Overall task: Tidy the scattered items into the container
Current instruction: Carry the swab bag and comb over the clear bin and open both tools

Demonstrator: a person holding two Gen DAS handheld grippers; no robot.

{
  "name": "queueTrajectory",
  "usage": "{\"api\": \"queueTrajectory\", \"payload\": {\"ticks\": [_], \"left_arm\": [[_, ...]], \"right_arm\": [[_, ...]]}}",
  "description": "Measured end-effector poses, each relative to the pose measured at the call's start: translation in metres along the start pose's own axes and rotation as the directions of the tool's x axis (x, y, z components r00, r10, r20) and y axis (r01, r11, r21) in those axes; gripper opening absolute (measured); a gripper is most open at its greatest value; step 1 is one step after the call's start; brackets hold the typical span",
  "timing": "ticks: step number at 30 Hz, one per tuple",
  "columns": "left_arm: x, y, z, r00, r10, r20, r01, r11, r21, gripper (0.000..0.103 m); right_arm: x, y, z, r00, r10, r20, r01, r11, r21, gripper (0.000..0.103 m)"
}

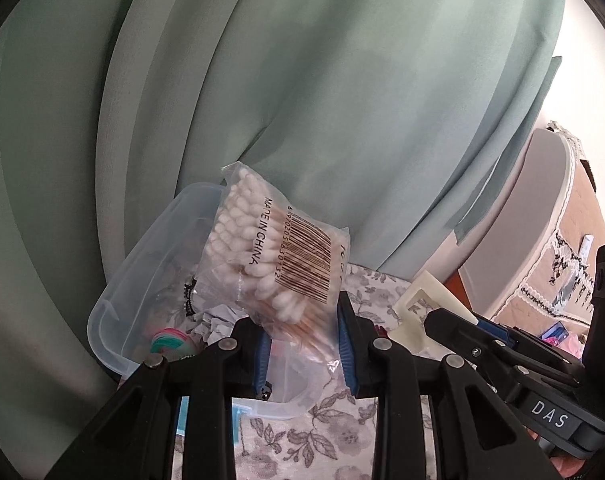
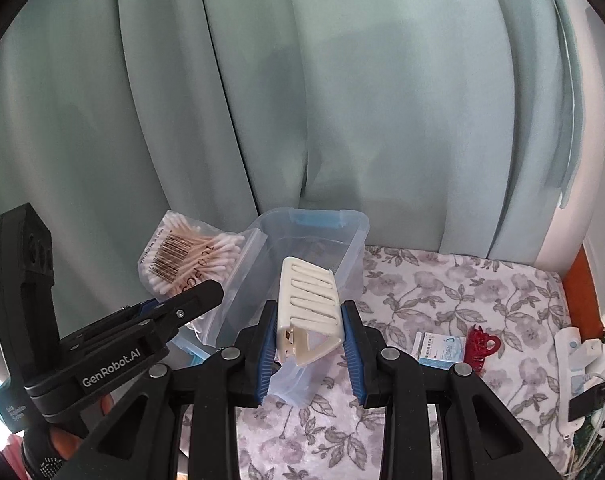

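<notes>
My left gripper (image 1: 304,344) is shut on a clear bag of cotton swabs (image 1: 274,256), held up over the clear plastic container (image 1: 114,304). The same bag of cotton swabs (image 2: 190,256) shows in the right wrist view beside the left gripper (image 2: 182,304). My right gripper (image 2: 308,340) is shut on a cream slatted clip (image 2: 306,300), held over the near end of the container (image 2: 352,256). That cream clip (image 1: 418,304) and the right gripper (image 1: 462,328) appear at the right of the left wrist view. Inside the container lie crumpled paper (image 1: 218,320) and coloured hair ties (image 1: 170,342).
A floral cloth (image 2: 442,292) covers the table. On it to the right lie a small blue-white box (image 2: 438,346) and a red hair claw (image 2: 480,346). A white power strip (image 2: 574,356) sits at the right edge. Green curtains (image 2: 302,100) hang close behind the container.
</notes>
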State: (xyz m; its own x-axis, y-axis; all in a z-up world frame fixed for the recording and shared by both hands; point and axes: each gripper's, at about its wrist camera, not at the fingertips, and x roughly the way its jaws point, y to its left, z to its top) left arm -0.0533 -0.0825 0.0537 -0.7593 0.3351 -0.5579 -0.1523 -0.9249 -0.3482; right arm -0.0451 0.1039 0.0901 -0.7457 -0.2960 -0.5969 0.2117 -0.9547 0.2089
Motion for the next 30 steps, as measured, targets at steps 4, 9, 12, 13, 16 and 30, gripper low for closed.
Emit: {"api": "queueTrajectory", "payload": {"ticks": [4, 9, 12, 13, 16, 30], "left_arm": [[0.009, 0.013, -0.003, 1.0, 0.014, -0.022, -0.015, 1.0, -0.025, 0.031], [0.023, 0.023, -0.005, 0.999, 0.03, -0.042, -0.032, 0.998, -0.05, 0.031], [0.023, 0.034, -0.007, 0.998, 0.04, -0.052, -0.043, 0.997, -0.062, 0.031], [0.023, 0.038, -0.008, 0.997, 0.044, -0.056, -0.048, 0.997, -0.066, 0.031], [0.027, 0.045, -0.008, 0.996, 0.05, -0.069, -0.056, 0.995, -0.083, 0.031], [0.033, 0.053, -0.008, 0.995, 0.055, -0.08, -0.061, 0.995, -0.08, 0.042]], "right_arm": [[0.015, 0.003, -0.003, 1.0, 0.005, -0.029, -0.005, 1.0, -0.003, 0.033], [0.029, 0.01, -0.004, 0.998, 0.015, -0.056, -0.015, 1.0, -0.01, 0.033], [0.038, 0.014, -0.004, 0.997, 0.022, -0.072, -0.023, 1.0, -0.015, 0.033], [0.042, 0.015, -0.004, 0.997, 0.024, -0.078, -0.026, 1.0, -0.017, 0.033], [0.054, 0.016, -0.005, 0.995, 0.033, -0.096, -0.035, 0.999, -0.016, 0.033], [0.085, 0.025, -0.009, 0.985, 0.028, -0.172, -0.035, 0.999, -0.038, 0.035]]}}
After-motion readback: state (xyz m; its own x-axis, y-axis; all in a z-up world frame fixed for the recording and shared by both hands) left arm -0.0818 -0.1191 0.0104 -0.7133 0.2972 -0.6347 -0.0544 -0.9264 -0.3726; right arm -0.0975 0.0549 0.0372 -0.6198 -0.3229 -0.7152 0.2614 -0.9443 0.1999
